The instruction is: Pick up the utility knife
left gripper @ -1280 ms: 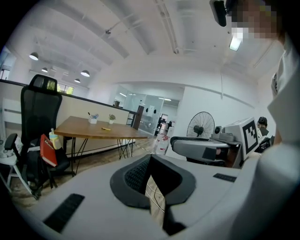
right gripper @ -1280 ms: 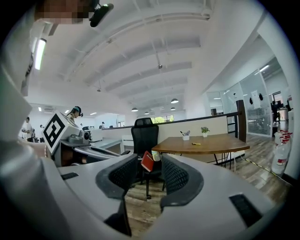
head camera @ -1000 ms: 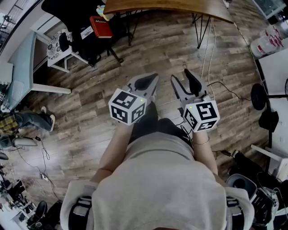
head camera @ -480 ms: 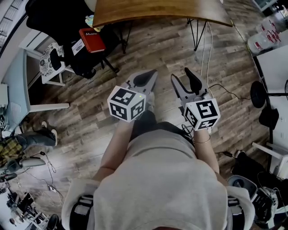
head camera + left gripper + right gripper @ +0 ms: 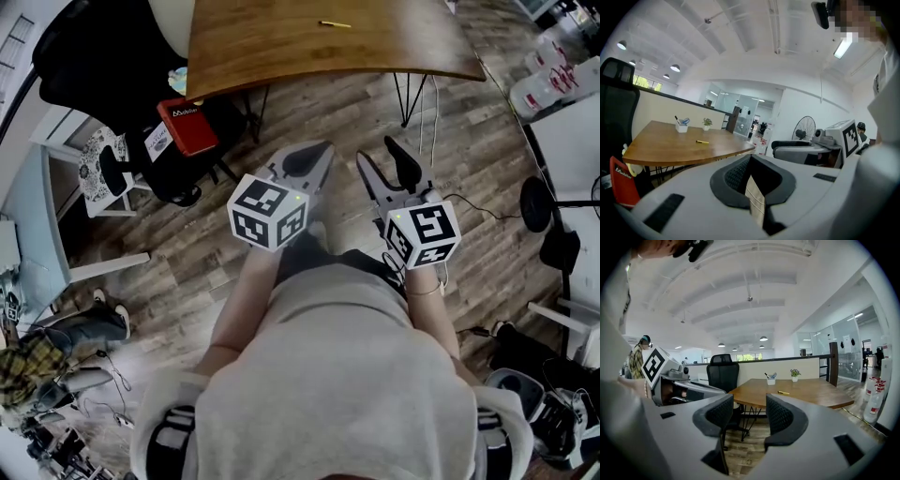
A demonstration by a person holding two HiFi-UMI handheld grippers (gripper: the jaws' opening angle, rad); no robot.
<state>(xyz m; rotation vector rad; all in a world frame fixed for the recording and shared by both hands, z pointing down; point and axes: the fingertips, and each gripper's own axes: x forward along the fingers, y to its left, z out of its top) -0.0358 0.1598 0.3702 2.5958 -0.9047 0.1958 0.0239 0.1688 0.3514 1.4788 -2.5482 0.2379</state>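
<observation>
In the last second the curved brown wooden table [image 5: 281, 47] slid further into the head view, and the slim yellow utility knife [image 5: 333, 23] lying on it finally showed up, well apart from both grippers. Left gripper [image 5: 314, 159] was clenched on nothing, right gripper [image 5: 377, 159] gaped empty, so I'd say this was only the approach.

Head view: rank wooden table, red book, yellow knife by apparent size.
1. wooden table, by far the largest
2. red book
3. yellow knife, a thin sliver lying on the table

The gaps are clear, with no ties, and nearness would not flip the order.
</observation>
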